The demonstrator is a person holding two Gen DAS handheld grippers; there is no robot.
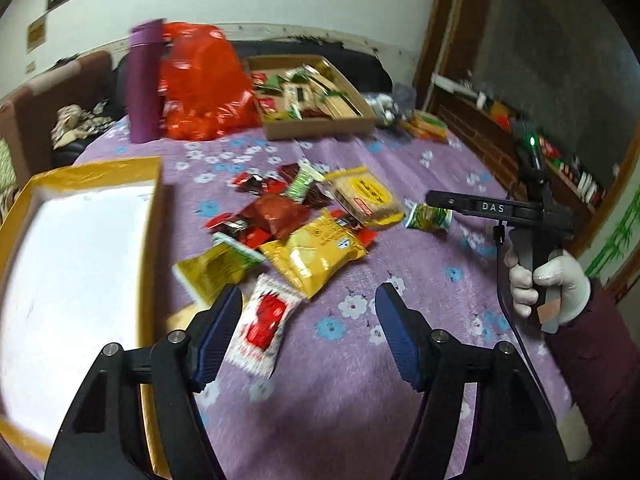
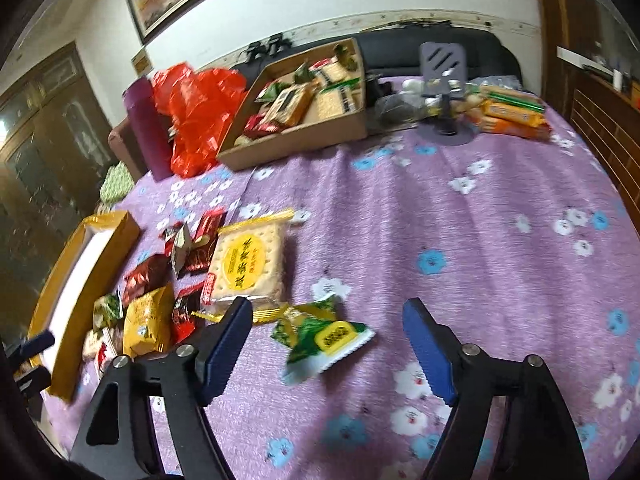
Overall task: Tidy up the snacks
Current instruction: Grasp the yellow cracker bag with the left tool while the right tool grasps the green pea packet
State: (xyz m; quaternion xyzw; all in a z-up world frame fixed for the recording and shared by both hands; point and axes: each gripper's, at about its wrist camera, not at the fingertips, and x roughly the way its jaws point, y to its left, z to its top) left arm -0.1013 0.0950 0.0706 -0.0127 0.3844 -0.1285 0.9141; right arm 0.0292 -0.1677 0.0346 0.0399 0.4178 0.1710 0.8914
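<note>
Snacks (image 1: 296, 224) are dumped in a loose pile mid-frame in the left wrist view, sitting on the purple flowered tablecloth (image 1: 400, 184). There's a yellow bag (image 1: 316, 252), a dark red pouch (image 1: 276, 212), a cracker pack with a yellow round label (image 1: 366, 196), and a red-and-white packet (image 1: 262, 324) at the near edge of the pile, right beside the left gripper's (image 1: 310, 320) left finger. That gripper is spread wide, nothing between its fingers.

A small green packet (image 2: 324, 336) lies apart from the pile, lower center in the right wrist view, between the fingers of the right gripper (image 2: 328, 332), which is also wide apart and holding nothing. Can't tell if it's touching the packet.

Left side of the left wrist frame: a yellow box with a white inside (image 1: 80, 248), just beside the pile. Upper middle there's a cardboard tray (image 1: 320, 128) already full of snacks, with a red plastic bag (image 1: 204, 84) and a purple bottle (image 1: 144, 80) to its left. In the right wrist view, orange biscuit packs (image 2: 512, 114) sit at upper right near a grey stand (image 2: 444, 80).
</note>
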